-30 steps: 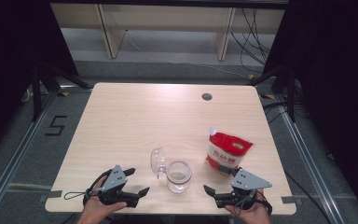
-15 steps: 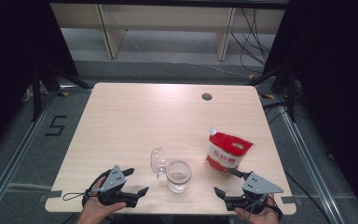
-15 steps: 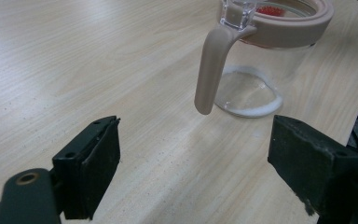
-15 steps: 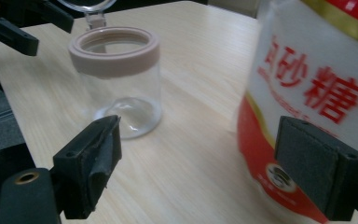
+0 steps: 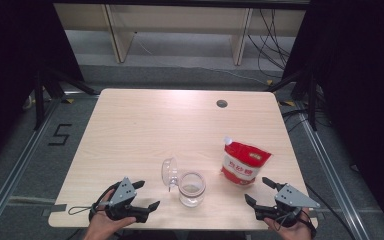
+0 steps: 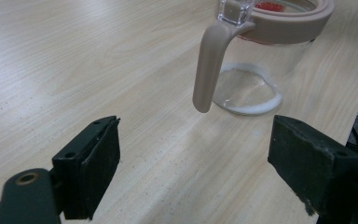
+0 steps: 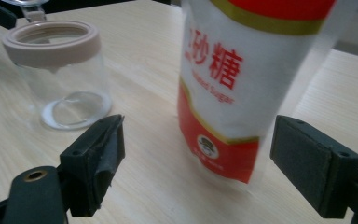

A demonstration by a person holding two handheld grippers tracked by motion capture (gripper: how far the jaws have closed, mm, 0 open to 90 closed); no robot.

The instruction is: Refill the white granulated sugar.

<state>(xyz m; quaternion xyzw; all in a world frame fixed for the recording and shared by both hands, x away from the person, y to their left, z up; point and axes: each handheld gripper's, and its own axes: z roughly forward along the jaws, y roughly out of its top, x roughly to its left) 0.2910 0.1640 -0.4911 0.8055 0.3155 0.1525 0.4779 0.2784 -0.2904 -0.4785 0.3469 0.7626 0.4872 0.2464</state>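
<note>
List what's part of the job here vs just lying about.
In play:
clear glass jar with beige rim, lid open
red-and-white sugar pouch
left gripper and right gripper, jaws open

Lying about:
dark round grommet in the wooden table

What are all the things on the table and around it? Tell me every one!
Glass jar: one, clear with a beige rim, lid swung open, near the table's front edge, middle.
Sugar pouch: one, red and white, standing right of the jar.
Table: one, light wood, with a small dark round hole near its far right.
Shelf unit: one, pale, on the floor behind the table.
Left gripper: one, black with a grey plate, fingers open, front left, facing the jar.
Right gripper: one, black with a grey plate, fingers open, front right, facing the pouch.
</note>
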